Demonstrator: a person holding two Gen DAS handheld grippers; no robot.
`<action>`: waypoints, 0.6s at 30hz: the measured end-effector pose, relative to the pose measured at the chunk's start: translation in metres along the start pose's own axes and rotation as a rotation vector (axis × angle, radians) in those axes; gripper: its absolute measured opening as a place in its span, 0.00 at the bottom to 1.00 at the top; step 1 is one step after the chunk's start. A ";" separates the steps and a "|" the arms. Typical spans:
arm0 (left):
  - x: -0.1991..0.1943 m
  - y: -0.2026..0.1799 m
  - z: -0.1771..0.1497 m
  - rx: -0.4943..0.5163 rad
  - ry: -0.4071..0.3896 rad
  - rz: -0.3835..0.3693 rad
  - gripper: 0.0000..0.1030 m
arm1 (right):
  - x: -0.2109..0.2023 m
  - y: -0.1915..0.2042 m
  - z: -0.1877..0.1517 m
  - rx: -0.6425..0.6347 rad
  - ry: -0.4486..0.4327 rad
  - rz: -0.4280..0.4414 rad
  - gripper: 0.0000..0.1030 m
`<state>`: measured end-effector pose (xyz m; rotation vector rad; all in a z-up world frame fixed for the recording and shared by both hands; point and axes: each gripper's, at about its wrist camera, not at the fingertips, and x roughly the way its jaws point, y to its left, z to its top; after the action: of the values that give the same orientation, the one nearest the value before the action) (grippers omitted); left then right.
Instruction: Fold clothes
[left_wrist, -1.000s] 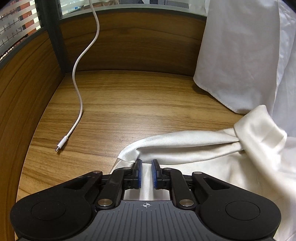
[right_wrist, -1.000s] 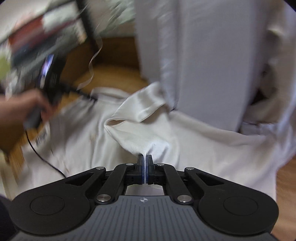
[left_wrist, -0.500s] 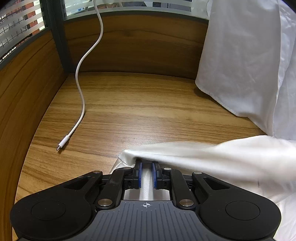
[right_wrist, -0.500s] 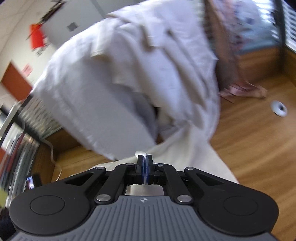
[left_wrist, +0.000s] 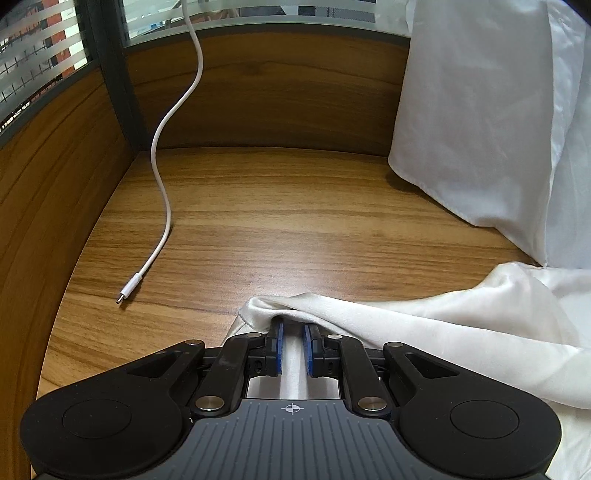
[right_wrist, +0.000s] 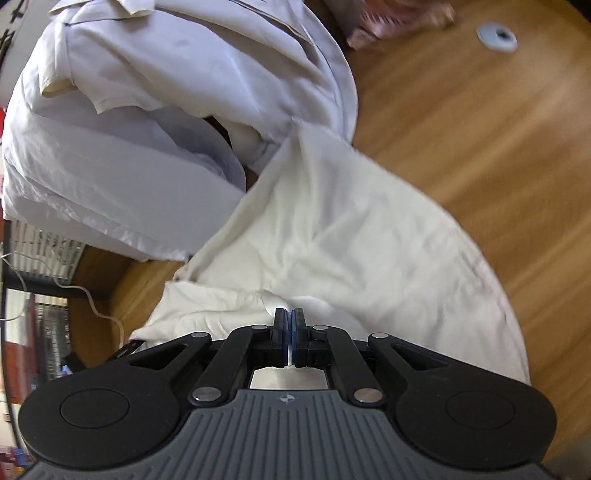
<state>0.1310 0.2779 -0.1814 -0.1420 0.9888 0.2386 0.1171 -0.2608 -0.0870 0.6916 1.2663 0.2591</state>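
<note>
A cream white garment (right_wrist: 332, 221) lies spread on the wooden table. My right gripper (right_wrist: 289, 314) is shut on a fold of it near its left edge. In the left wrist view the same garment (left_wrist: 424, 325) drapes over the tips of my left gripper (left_wrist: 293, 328), whose blue pads stand a little apart with cloth lying beneath and between them. The left fingertips are hidden under the fold.
A heap of white clothes (right_wrist: 147, 92) sits behind the garment and shows at the right in the left wrist view (left_wrist: 480, 110). A white charging cable (left_wrist: 162, 192) lies on the table (left_wrist: 277, 221) to the left. Wooden partition walls (left_wrist: 258, 92) close the corner. A pink cloth (right_wrist: 399, 18) lies far off.
The right gripper has swung the garment's fold across and down over the left gripper's tips. The left gripper has stayed in place.
</note>
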 end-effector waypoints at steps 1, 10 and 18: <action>0.000 0.001 0.000 -0.011 0.003 -0.002 0.14 | -0.003 -0.004 -0.003 0.022 0.015 0.015 0.02; -0.018 0.004 -0.005 -0.049 0.014 0.003 0.28 | 0.006 -0.049 -0.027 0.153 0.070 -0.013 0.08; -0.047 0.020 -0.021 -0.085 -0.009 0.018 0.35 | 0.018 -0.028 -0.035 -0.150 -0.092 -0.289 0.32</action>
<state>0.0843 0.2862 -0.1534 -0.2096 0.9721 0.2973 0.0842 -0.2613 -0.1227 0.3817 1.2279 0.0819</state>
